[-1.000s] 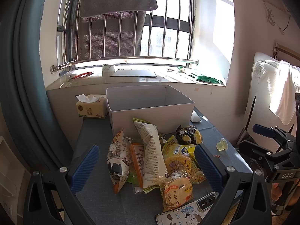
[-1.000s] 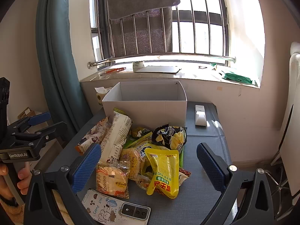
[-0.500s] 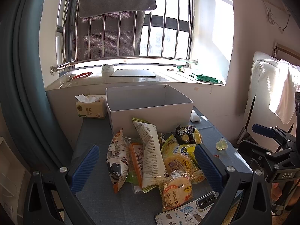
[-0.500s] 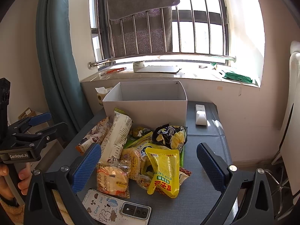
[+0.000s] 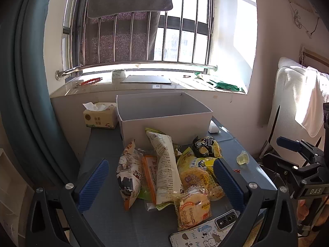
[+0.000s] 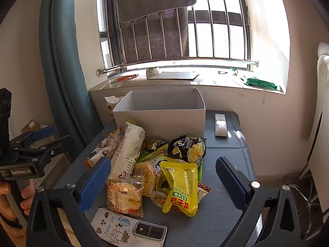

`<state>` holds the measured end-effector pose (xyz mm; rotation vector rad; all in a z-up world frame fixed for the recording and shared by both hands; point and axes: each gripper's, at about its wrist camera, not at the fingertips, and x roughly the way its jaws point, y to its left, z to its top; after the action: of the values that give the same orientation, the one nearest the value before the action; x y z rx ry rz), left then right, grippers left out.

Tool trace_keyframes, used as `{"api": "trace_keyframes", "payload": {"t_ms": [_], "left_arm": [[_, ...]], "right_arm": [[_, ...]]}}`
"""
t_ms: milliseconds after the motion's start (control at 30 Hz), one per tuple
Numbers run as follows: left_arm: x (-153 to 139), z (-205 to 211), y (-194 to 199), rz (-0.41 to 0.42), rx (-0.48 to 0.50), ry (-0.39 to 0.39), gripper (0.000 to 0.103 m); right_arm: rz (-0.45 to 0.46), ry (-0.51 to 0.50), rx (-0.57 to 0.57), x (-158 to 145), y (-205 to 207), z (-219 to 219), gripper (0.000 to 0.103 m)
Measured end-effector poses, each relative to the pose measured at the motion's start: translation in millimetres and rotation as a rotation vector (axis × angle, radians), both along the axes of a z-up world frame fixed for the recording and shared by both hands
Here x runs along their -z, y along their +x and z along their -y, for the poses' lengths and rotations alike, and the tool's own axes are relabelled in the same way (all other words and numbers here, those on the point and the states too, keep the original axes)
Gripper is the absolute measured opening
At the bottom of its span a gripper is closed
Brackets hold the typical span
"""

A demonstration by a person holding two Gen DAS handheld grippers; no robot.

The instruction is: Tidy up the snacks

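Observation:
A heap of snack packets lies on the blue-grey table in front of an empty white box (image 5: 164,113) (image 6: 162,111). The heap holds a tall white packet (image 5: 164,164) (image 6: 128,150), a brown-white bag (image 5: 128,175), a yellow pouch (image 6: 181,187), a dark chip bag (image 6: 187,147) (image 5: 206,146) and a wrapped round cake (image 5: 193,207) (image 6: 125,195). My left gripper (image 5: 160,183) hovers open above the near side of the heap. My right gripper (image 6: 162,183) also stands open over the heap, with nothing between its fingers. Each gripper shows in the other's view, held by a hand.
A phone in a cartoon case (image 6: 129,228) (image 5: 205,228) lies at the table's near edge. A tissue box (image 5: 100,115) sits left of the white box, a white remote (image 6: 220,124) to its right. A small yellow jelly cup (image 5: 242,157) rests near the right edge. A windowsill runs behind.

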<state>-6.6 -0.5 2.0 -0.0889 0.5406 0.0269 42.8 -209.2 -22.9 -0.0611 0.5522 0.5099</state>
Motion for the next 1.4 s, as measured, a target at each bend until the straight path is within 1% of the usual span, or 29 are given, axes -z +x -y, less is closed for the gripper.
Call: {"api": "trace_keyframes", "payload": {"t_ms": [367,467,600,700,800,867,900,967,1000,1033,1067,1100,1167,1233,1267,1300,1333,1367,1400], "left_arm": [[-1,1,0,-0.001,0.004,0.002,0.103],[1,-1,0,-0.004,0.005,-0.005,0.103],[4,-4,0,-0.009,0.013,-0.018,0.103],[6,-9,-3,-0.006,0.009,-0.027,0.103],[9,-15,-3,-0.01,0.008,-0.054,0.103],[12,-18,-2,-0.017,0.004,-0.064,0.103],[13,-19,-2,-0.02,0.004,-0.063,0.103],[15,-19,-2,-0.027,0.0,-0.053,0.103],[16,-19,-1,-0.029,-0.005,-0.047,0.103],[17,-20,-1,-0.034,-0.01,-0.044,0.103],[18,-20,0,-0.038,-0.013,-0.044,0.103],[19,-21,0,-0.041,-0.013,-0.046,0.103],[20,-22,1,-0.046,-0.015,-0.048,0.103],[22,-23,2,-0.053,-0.018,-0.05,0.103],[23,-23,3,-0.058,-0.016,-0.05,0.103],[24,-22,3,-0.062,-0.016,-0.048,0.103],[25,-21,3,-0.064,-0.015,-0.044,0.103],[25,-21,4,-0.066,-0.014,-0.038,0.103],[26,-20,4,-0.068,-0.014,-0.031,0.103]], "right_arm": [[-0.002,-0.009,0.028,5,4,8,0.103],[-0.036,-0.011,0.031,15,14,18,0.103],[-0.09,-0.004,0.045,38,42,40,0.103],[-0.131,-0.044,0.082,60,72,60,0.103],[-0.18,-0.08,0.119,83,103,77,0.103],[-0.218,-0.089,0.075,101,122,84,0.103],[-0.234,-0.116,0.069,110,130,85,0.103],[-0.193,-0.195,0.082,122,139,84,0.103],[-0.173,-0.221,0.055,128,142,83,0.103],[-0.18,-0.239,0.019,133,146,83,0.103],[-0.228,-0.233,-0.01,137,153,84,0.103],[-0.251,-0.215,-0.025,139,157,86,0.103],[-0.255,-0.195,-0.038,139,162,89,0.102],[-0.244,-0.213,-0.067,139,164,86,0.084],[-0.251,-0.244,-0.069,141,165,84,0.058],[-0.235,-0.265,-0.066,141,164,81,0.045],[-0.235,-0.277,-0.062,141,163,80,0.042],[-0.244,-0.263,-0.073,141,163,80,0.034],[-0.251,-0.241,-0.077,140,163,81,0.033]]}}
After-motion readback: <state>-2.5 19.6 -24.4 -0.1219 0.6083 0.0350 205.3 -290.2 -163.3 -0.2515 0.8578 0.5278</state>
